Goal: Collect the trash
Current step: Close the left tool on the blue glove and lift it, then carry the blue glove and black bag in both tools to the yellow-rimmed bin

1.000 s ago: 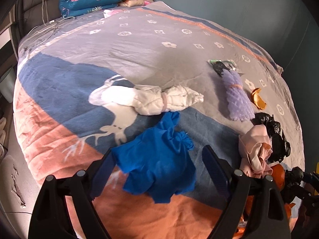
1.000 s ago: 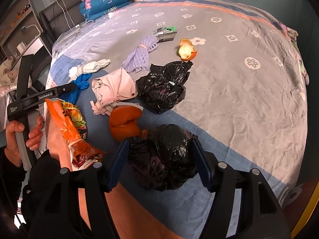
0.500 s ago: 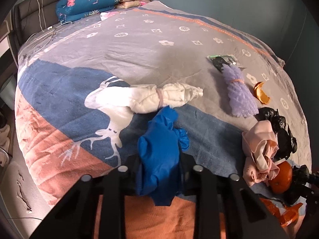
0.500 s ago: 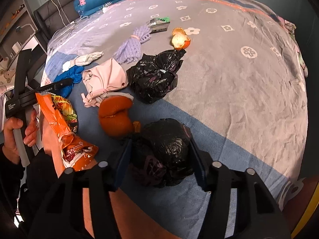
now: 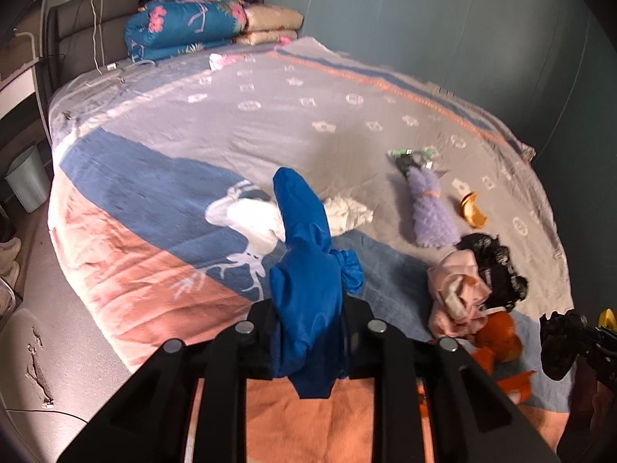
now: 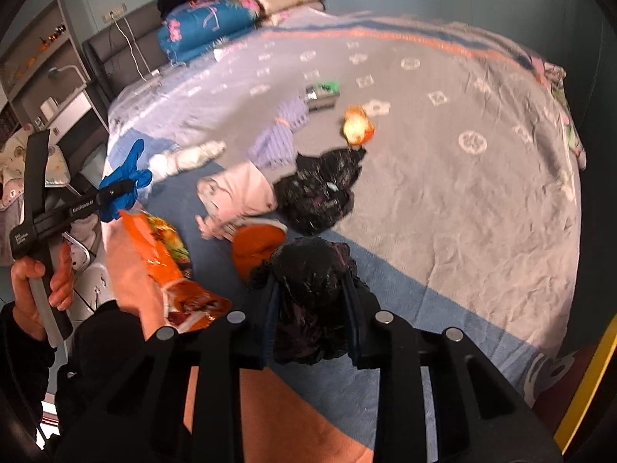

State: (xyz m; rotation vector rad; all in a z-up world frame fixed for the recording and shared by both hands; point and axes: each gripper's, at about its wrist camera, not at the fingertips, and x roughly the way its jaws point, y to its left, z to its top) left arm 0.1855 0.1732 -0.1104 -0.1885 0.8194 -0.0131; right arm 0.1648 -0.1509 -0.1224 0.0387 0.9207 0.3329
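Observation:
My left gripper [image 5: 306,332] is shut on a crumpled blue plastic bag [image 5: 308,270] and holds it lifted above the bed; the bag also shows in the right wrist view [image 6: 123,181]. My right gripper [image 6: 310,332] is shut on a crumpled black plastic bag [image 6: 312,289], lifted off the blanket; it also shows in the left wrist view [image 5: 559,343]. On the bed lie a white bundle [image 5: 343,214], a purple foam net [image 5: 432,208], an orange peel [image 5: 472,212], a pink cloth [image 5: 459,293], another black bag [image 6: 320,189], an orange item [image 6: 256,247] and an orange snack wrapper [image 6: 169,266].
A green and silver wrapper [image 6: 322,92] lies farther back on the blanket. Folded quilts [image 5: 185,27] are stacked at the headboard. A white bin [image 5: 25,177] stands on the floor left of the bed. A shelf unit [image 6: 42,69] stands at the left.
The left gripper closed on the blue bag and lifted it. The right gripper closed on the black bag and raised it off the bed.

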